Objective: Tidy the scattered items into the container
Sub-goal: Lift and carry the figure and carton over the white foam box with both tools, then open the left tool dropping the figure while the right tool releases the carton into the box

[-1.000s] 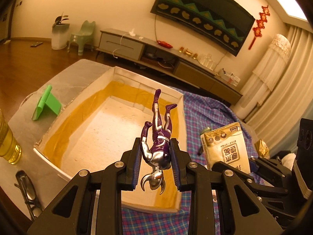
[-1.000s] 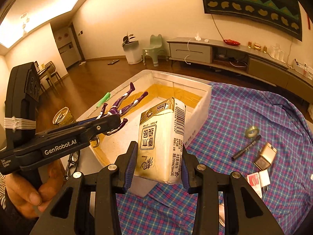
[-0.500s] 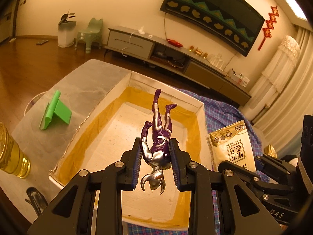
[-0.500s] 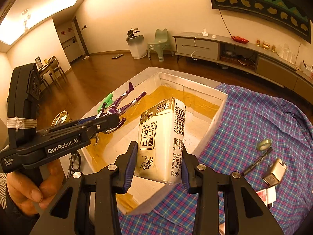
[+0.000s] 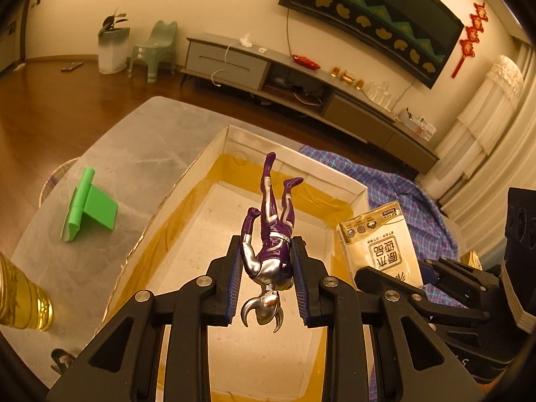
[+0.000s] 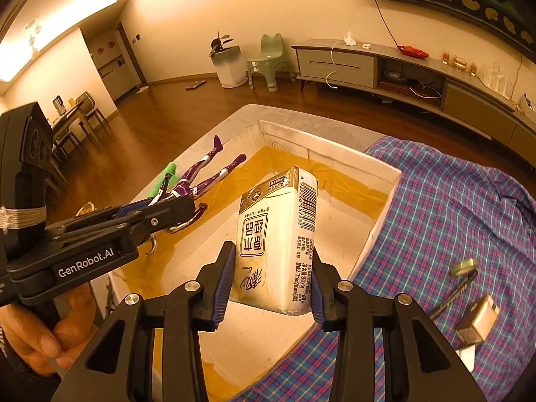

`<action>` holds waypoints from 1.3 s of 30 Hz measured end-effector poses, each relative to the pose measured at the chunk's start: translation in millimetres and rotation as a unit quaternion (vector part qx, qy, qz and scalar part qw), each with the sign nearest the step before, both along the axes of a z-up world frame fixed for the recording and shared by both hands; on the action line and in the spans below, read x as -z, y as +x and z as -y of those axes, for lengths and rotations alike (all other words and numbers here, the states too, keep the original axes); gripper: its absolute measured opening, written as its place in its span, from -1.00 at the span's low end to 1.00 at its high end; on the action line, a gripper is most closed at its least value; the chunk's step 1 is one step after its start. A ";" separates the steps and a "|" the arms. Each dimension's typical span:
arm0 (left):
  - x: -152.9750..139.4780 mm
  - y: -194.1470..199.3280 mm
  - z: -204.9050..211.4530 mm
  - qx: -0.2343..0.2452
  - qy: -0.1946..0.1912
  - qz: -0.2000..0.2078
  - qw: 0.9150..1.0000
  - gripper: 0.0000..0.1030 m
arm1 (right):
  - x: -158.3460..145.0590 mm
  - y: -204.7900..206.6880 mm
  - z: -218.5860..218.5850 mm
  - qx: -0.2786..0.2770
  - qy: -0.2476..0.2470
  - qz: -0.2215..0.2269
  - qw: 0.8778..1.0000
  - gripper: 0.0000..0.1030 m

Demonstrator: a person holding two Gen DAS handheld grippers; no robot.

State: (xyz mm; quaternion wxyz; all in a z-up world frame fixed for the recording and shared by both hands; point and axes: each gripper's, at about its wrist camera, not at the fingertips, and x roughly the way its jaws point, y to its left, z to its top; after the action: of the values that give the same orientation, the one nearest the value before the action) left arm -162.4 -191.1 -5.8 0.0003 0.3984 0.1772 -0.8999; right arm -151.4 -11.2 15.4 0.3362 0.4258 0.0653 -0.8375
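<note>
Far left on the table there's a green stand (image 5: 90, 206) and a gold bottle (image 5: 20, 298) at the edge of my left view. My left gripper (image 5: 268, 283) is clamped on the figure (image 5: 271, 244) at its torso, head toward me, legs pointing out over the box (image 5: 214, 149), which sits on the table (image 5: 140, 154). Right next to it my right gripper (image 6: 271, 286) is squeezing the carton (image 6: 278, 241) upright above the box too. Off to the right on the plaid cloth (image 6: 452, 207): a pen (image 6: 452, 296) and a small metal case (image 6: 477, 318)
</note>
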 end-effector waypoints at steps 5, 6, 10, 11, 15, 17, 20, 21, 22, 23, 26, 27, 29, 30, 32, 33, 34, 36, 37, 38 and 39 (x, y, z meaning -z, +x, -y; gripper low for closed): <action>9.2 -19.0 4.3 -0.007 0.015 0.022 1.000 -0.44 | 5.8 -12.3 9.6 -0.010 0.023 -0.005 1.000 -0.20; 12.0 -23.2 5.8 -0.008 0.019 0.027 0.999 -0.44 | 7.3 -14.8 11.8 -0.013 0.029 -0.006 0.999 -0.20; 22.0 -37.5 9.0 -0.012 0.027 0.045 0.999 -0.44 | 13.8 -23.6 19.5 -0.022 0.050 -0.008 0.998 -0.20; 24.6 -41.0 9.8 -0.013 0.029 0.050 0.998 -0.44 | 15.3 -26.1 21.6 -0.024 0.055 -0.008 0.998 -0.20; 33.4 -55.2 11.8 -0.015 0.032 0.068 0.997 -0.44 | 21.8 -37.0 30.4 -0.034 0.074 -0.008 0.997 -0.19; 36.4 -61.3 11.1 -0.016 0.029 0.074 0.997 -0.44 | 26.1 -43.4 33.7 -0.039 0.085 -0.005 0.996 -0.19; 41.0 -71.4 9.5 -0.017 0.025 0.084 0.996 -0.44 | 33.2 -54.1 37.8 -0.042 0.102 0.000 0.994 -0.19; 42.9 -74.9 8.9 -0.017 0.025 0.088 0.996 -0.44 | 35.4 -56.9 38.5 -0.043 0.106 0.001 0.993 -0.19; 44.7 -78.3 8.4 -0.018 0.024 0.091 0.995 -0.44 | 37.4 -59.4 39.2 -0.045 0.112 0.000 0.993 -0.19; 46.6 -81.4 8.0 -0.018 0.024 0.094 0.995 -0.43 | 40.1 -62.7 40.7 -0.047 0.121 0.001 0.992 -0.19; 52.9 -91.9 7.6 -0.019 0.018 0.106 0.994 -0.44 | 46.5 -69.8 44.0 -0.053 0.141 0.004 0.989 -0.19; 54.3 -94.9 6.6 -0.019 0.014 0.109 0.994 -0.43 | 48.6 -72.2 44.9 -0.056 0.147 0.005 0.987 -0.19; 59.1 -100.6 4.4 -0.020 0.008 0.116 0.993 -0.43 | 52.2 -76.8 46.4 -0.064 0.159 0.009 0.985 -0.19; 61.5 -103.1 3.5 -0.020 0.006 0.119 0.993 -0.43 | 54.6 -79.5 47.9 -0.068 0.166 0.012 0.984 -0.19; 66.6 -108.1 1.4 -0.021 0.002 0.125 0.992 -0.43 | 58.4 -84.1 50.8 -0.075 0.175 0.017 0.981 -0.19; 68.4 -110.8 0.5 -0.021 -0.001 0.127 0.992 -0.43 | 60.5 -86.4 52.3 -0.080 0.182 0.019 0.980 -0.18; 70.5 -113.2 -0.1 -0.021 -0.004 0.129 0.991 -0.43 | 62.3 -88.2 53.8 -0.085 0.187 0.021 0.978 -0.18; 75.3 -116.4 -0.9 -0.022 -0.010 0.132 0.991 -0.42 | 65.3 -91.3 56.9 -0.089 0.199 0.019 0.976 -0.18; 77.4 -118.1 -0.9 -0.023 -0.012 0.134 0.991 -0.42 | 66.6 -92.9 57.7 -0.089 0.205 0.018 0.975 -0.18; 79.2 -119.6 -0.9 -0.022 -0.014 0.135 0.991 -0.42 | 67.6 -94.5 58.7 -0.088 0.211 0.014 0.973 -0.18; 80.6 -120.9 -0.7 -0.021 -0.015 0.135 0.991 -0.42 | 67.7 -95.1 59.4 -0.088 0.215 0.011 0.973 -0.18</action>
State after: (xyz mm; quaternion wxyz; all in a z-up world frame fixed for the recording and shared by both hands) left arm -283.3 -190.4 -86.4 0.0493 0.5121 0.1709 -0.8403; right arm -246.5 -70.5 -52.2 0.3097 0.4897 0.2772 -0.7664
